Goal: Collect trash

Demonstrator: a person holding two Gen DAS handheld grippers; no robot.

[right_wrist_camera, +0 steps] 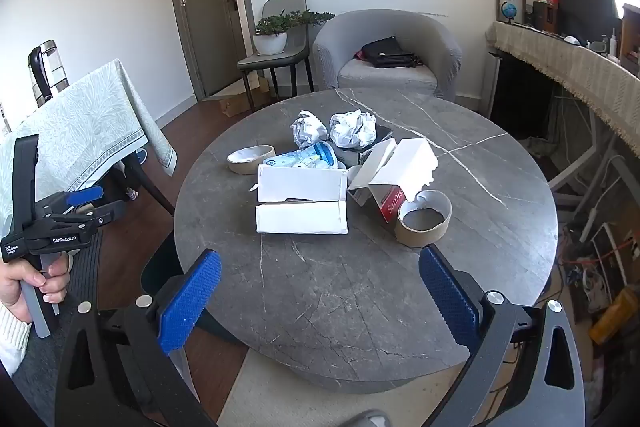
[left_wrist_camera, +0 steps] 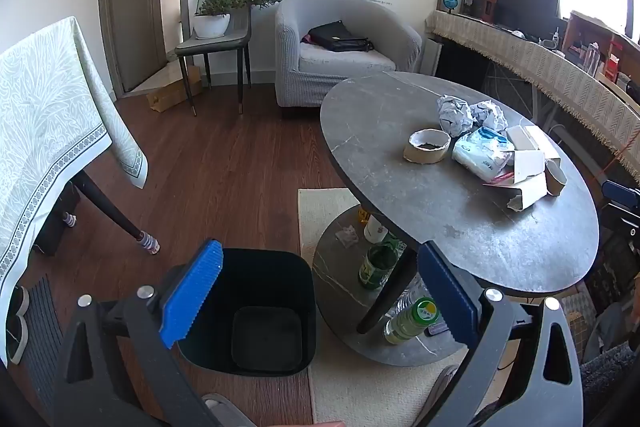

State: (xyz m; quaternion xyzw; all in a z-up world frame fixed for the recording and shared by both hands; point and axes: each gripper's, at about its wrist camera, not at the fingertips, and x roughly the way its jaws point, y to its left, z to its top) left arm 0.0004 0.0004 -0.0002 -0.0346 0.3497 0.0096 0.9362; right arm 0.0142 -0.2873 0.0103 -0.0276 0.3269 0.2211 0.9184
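Where the round grey marble-veined desk carries the trash, two crumpled paper balls sit behind a glossy plastic wrapper, torn white cardboard boxes and two squat cardboard tape cores. Beside the desk, a black square-mouthed bin stands on wooden flooring. Both the left gripper and right gripper gape fully, ribbed blue pads holding nothing.
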